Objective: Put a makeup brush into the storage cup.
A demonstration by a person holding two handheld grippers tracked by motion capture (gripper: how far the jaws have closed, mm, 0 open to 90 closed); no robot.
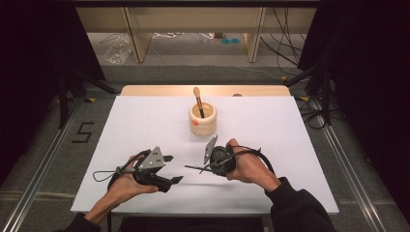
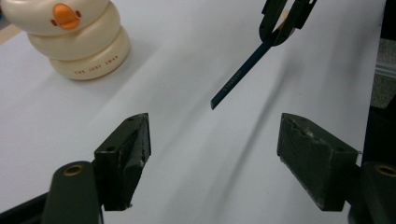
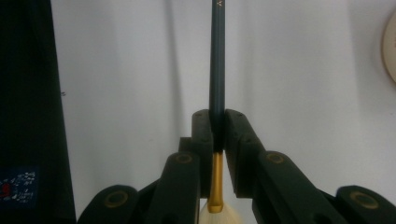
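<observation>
The right gripper [image 3: 217, 135] has its jaws clamped on a brush [image 3: 216, 70]. They pinch it where the dark blue handle meets the gold ferrule; the handle runs straight up to the top of the right gripper view, and pale bristles show at the bottom edge. In the high view this gripper [image 1: 205, 167] sits right of centre, low in the frame, with the handle [image 1: 193, 167] pointing left, clear of the white surface [image 1: 145, 121].

The left gripper [image 2: 212, 149] has its jaws spread wide with nothing between them. The handle tip [image 2: 236, 79] hangs beyond them, in the upper middle of its view, coming down from the right gripper's jaws at the top. In the high view it [image 1: 171, 169] lies lower left of centre, near the handle tip but apart from it.

A cream holder [image 1: 202, 120] stands above centre in the high view with a second brush [image 1: 198, 102] upright in it. It [image 2: 74, 37] bears an orange beak mark at the upper left of the left gripper view.
</observation>
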